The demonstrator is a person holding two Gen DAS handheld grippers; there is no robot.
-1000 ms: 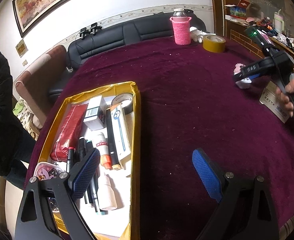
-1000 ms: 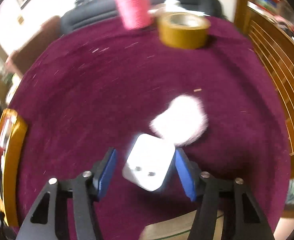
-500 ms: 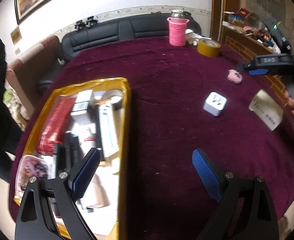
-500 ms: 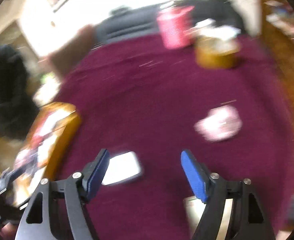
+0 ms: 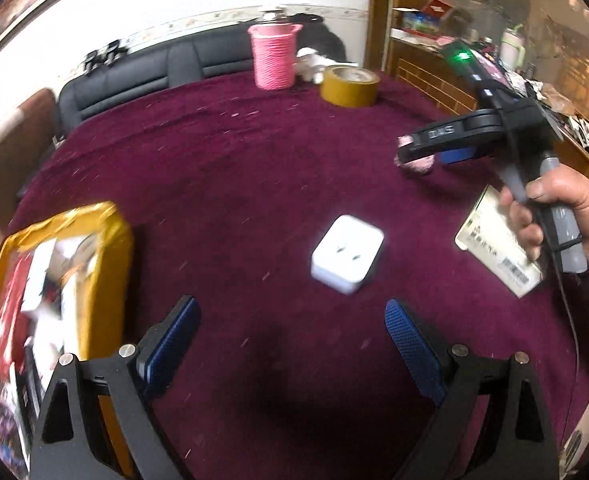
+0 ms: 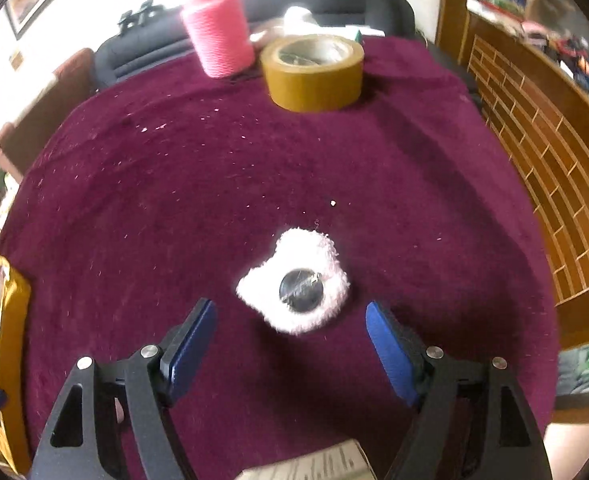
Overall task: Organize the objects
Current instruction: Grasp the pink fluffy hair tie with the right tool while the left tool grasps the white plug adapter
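Your tray [image 5: 110,232] is well stocked — charger [image 5: 346,252] and fluffy pink pad [image 6: 294,284] remain; left gripper [image 5: 290,344] and right gripper [image 6: 290,340] gape, empty.

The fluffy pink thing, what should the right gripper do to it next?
Probably ease forward and down, then close. The right gripper is open, and the fluffy pink thing lies on the cloth just ahead of its fingers, roughly centred, not yet between them.

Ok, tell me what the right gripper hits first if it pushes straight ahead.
Most likely the fluffy pink pad: it lies just ahead of the open right gripper, roughly centred between the fingers. Height above the cloth is unclear.
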